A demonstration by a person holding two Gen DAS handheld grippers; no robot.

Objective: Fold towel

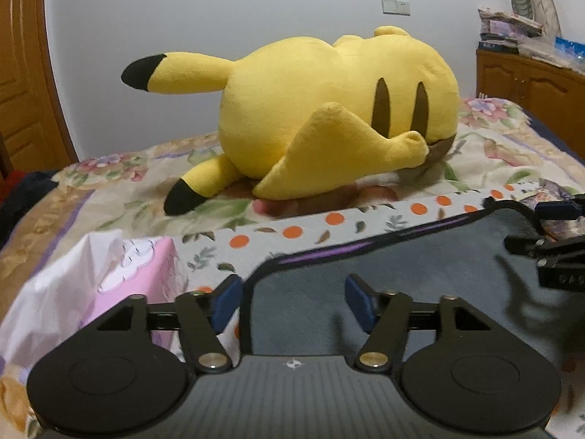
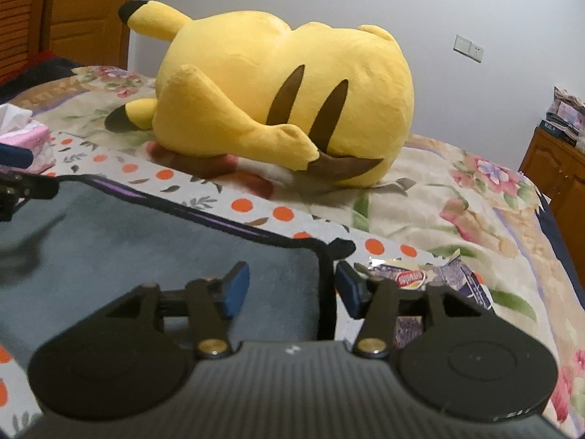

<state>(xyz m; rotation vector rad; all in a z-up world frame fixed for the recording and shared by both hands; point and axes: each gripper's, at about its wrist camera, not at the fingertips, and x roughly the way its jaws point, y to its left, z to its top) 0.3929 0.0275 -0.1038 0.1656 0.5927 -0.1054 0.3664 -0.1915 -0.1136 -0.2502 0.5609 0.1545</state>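
Towel (image 1: 384, 278), grey with a dark border and a thin purple stripe, lies flat on the bed (image 1: 512, 153), on a white cloth with orange dots (image 1: 329, 225) that is spread over the flowered bedcover. I see my left hand-held gripper (image 1: 292, 303) at the left far corner of the towel. Its two blue pads (image 1: 360, 301) stand wide apart and nothing is between them; the towel's border runs just beside the left pad, and the right pad is over the grey surface. I cannot tell if the pads touch the fabric.

My right hand-held gripper (image 2: 292, 289) is at the right far corner of the towel (image 2: 146, 241). It is released too: one blue pad (image 2: 234, 289) is over the grey fabric, the other is beyond the dark border, so the towel edge passes through the gap. In the left view the right hand-held gripper shows at the right edge, near the far side of the towel.

Behind the towel a big yellow plush (image 1: 329, 109) lies on the bedcover. A pink tissue box (image 1: 146, 263) stands just beside the towel on the left. A crumpled snack wrapper (image 2: 431, 278) lies near the right corner, partly behind the gripper. A wooden cabinet (image 1: 533, 91) stands at the right of the bed.
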